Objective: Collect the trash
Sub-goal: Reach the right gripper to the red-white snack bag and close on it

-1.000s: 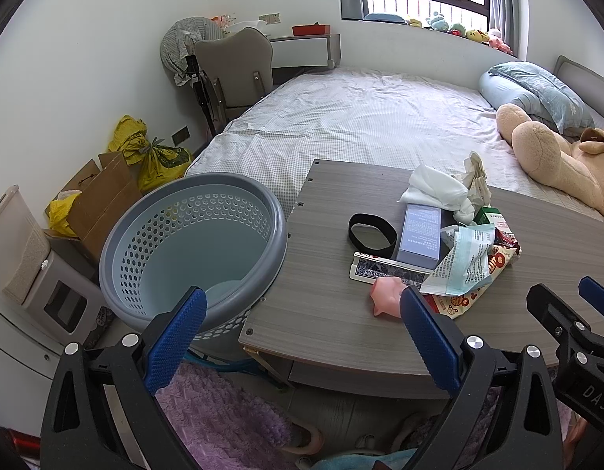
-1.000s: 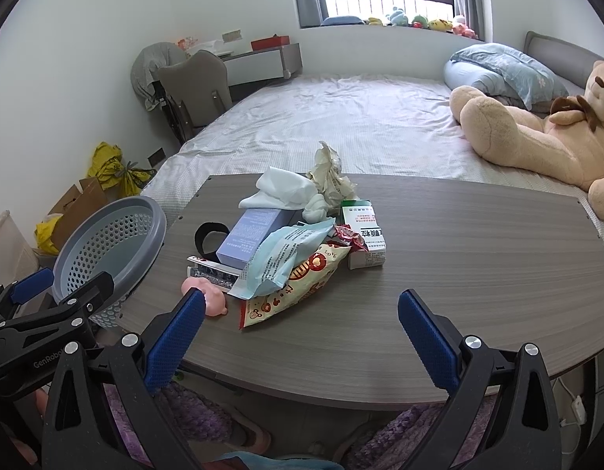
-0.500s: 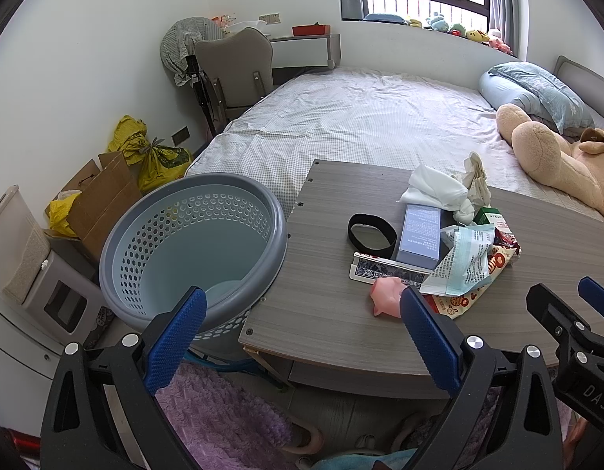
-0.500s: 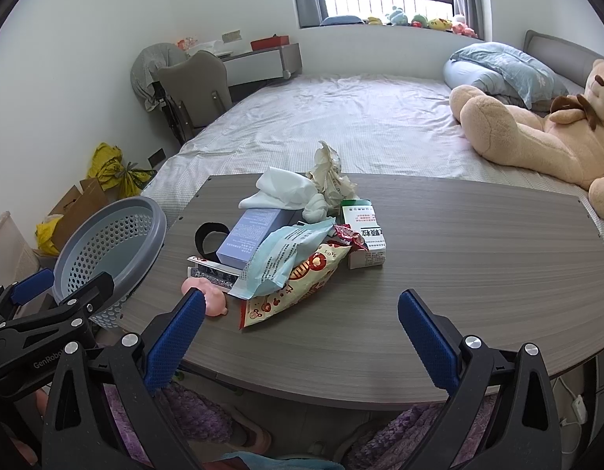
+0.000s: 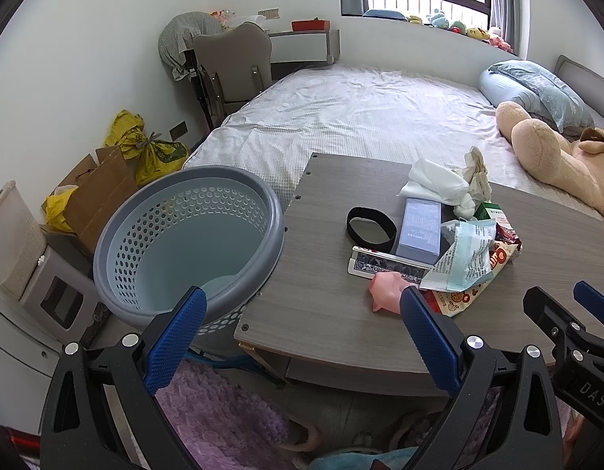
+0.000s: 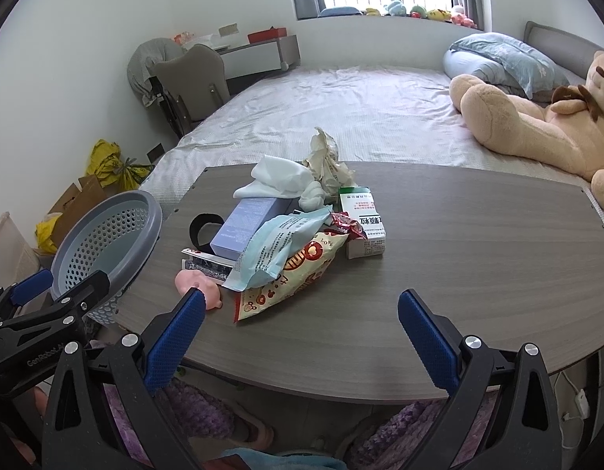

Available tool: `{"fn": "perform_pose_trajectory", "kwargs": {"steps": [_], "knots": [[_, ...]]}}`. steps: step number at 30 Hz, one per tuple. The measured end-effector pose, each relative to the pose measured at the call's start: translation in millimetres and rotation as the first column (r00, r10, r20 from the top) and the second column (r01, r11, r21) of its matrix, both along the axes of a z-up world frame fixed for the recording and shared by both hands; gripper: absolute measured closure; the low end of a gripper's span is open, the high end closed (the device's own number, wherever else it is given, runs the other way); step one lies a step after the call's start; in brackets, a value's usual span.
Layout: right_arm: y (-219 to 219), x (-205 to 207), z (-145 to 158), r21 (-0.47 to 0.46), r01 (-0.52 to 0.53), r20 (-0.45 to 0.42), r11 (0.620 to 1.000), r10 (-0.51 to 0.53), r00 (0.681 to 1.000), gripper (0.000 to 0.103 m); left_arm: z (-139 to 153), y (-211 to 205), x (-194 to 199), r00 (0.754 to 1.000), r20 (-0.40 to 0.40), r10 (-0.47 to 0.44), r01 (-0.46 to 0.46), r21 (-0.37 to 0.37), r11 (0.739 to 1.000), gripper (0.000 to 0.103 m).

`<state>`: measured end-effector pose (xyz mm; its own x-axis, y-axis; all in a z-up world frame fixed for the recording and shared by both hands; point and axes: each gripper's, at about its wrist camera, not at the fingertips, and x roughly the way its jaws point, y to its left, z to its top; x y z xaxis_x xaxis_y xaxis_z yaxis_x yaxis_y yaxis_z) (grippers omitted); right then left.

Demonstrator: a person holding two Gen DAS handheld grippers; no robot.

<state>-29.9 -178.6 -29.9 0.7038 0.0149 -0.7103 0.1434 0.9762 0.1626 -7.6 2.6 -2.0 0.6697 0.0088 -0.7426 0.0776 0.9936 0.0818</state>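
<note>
A pile of trash lies on the grey wooden table [image 6: 458, 258]: a snack bag [image 6: 290, 274], a light blue wrapper [image 6: 278, 246], a lavender box [image 6: 247, 223], a white and green carton [image 6: 362, 221], crumpled paper [image 6: 327, 158], white tissue [image 6: 280, 178], a black band [image 6: 202, 225] and a pink toy [image 6: 194, 284]. A grey perforated basket [image 5: 184, 243] stands empty at the table's left end. My left gripper [image 5: 302, 333] is open over the table's near left corner. My right gripper [image 6: 300, 331] is open at the near edge, short of the pile.
A bed [image 5: 360, 117] lies behind the table with a large teddy bear [image 6: 537, 125] and a blue pillow [image 6: 505, 58]. A chair [image 5: 231, 62], a cardboard box [image 5: 94, 199] and yellow bags [image 5: 145, 149] stand at the left wall. A purple rug [image 5: 216, 419] lies below.
</note>
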Motion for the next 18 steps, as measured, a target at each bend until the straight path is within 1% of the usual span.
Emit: {"fn": "perform_pose_trajectory", "kwargs": {"steps": [9,12,16,18], "knots": [[-11,16,-26,0.043,0.028,-0.067,0.999,-0.025,0.997,0.006,-16,3,15,0.999,-0.042,0.004,-0.004,-0.005,1.0,0.008],[-13,23,-38,0.041,0.037,-0.098,0.998,-0.033,0.995,0.006,-22,5,20,0.998,-0.059,0.013,-0.013,0.005,1.0,0.008],[-14,33,-53,0.062,0.037,-0.143,0.997,-0.028,0.989,0.006,-26,7,25,0.998,-0.067,0.018,-0.018,0.004,1.0,0.008],[-13,38,-58,0.064,0.032,-0.151,0.997,-0.022,0.988,0.006,-27,8,26,0.997,-0.067,0.022,-0.022,0.0,1.0,0.008]]}}
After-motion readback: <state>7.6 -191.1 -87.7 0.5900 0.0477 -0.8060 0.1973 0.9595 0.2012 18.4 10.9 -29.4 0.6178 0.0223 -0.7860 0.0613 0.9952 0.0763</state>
